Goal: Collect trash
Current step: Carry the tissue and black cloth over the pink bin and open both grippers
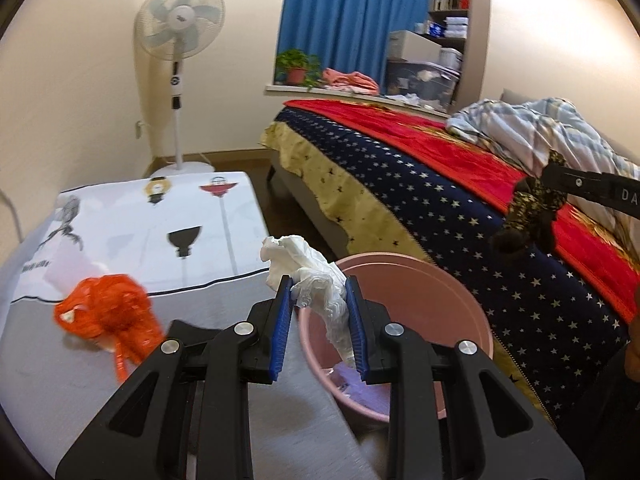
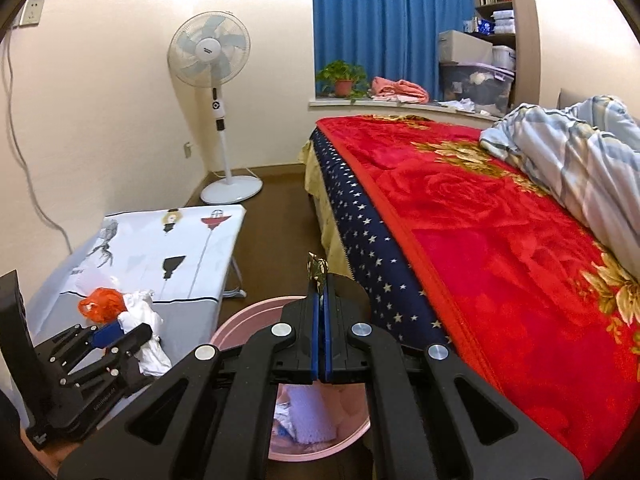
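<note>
White tissue: crumpled wad, clamped between the blue pads of the left gripper; the wad rises above the fingertips and trails down between them. In the left view it hangs over the near rim of the pink bin, at about 9 o'clock of the bin's mouth. Also seen in the right view, at 8 o'clock, held by the left gripper beside the table.

Dark wrapper: gold-and-black patterned scrap, pinched at the tips of the right gripper, whose pads are pressed together on it. It sits above the far rim of the bin. In the left view the wrapper appears at 3 o'clock, hanging from the right gripper against the bed.

Orange bag: crumpled plastic, lying on the table at 9 o'clock of the left gripper, blurred; right view, just behind the tissue.

Bin contents: pale paper scraps at the bottom.

Table: white cloth with printed lamp figures, at 10 o'clock of the bin.

Bed: red flowered blanket over a navy starred sheet, at 3 o'clock of the bin; a striped quilt is bunched at its far end.

Fan: white, standing at 12 o'clock beyond the table.
</note>
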